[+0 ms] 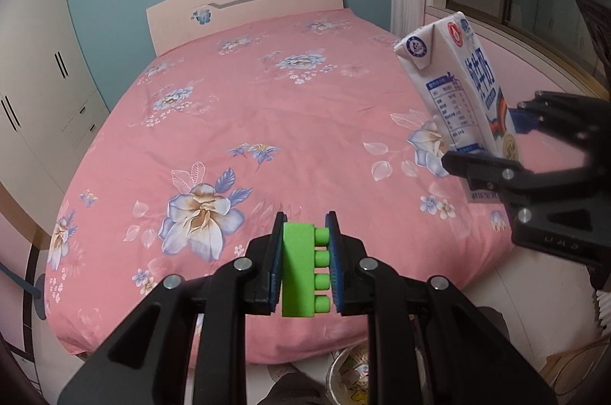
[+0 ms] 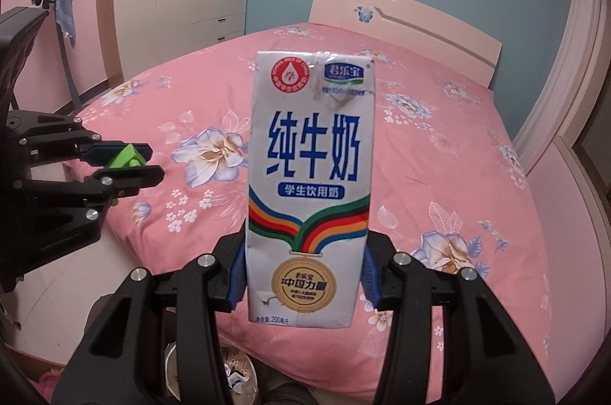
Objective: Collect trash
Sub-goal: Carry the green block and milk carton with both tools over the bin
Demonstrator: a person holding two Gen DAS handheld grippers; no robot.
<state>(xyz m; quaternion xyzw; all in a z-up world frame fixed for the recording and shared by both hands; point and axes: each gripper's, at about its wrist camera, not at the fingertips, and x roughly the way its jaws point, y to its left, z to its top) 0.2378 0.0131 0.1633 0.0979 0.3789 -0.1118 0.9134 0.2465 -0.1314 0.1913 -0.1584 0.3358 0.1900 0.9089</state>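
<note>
I see a smooth printed-paper milk carton (image 2: 308, 191), a matt green plastic block (image 1: 303, 269), soft floral cloth bedspread (image 1: 244, 122), and a glossy headboard (image 1: 244, 6) far off.

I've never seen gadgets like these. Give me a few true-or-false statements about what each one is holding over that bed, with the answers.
1. The left gripper is shut on a green block. True.
2. The right gripper holds a soda can. False: it holds a milk carton.
3. The carton lies flat on the bed. False: it is held upright above it.
4. The bed cover is pink with flowers. True.
5. The block has round studs along one side. True.
6. The left gripper is empty. False: it clamps the block.
</note>
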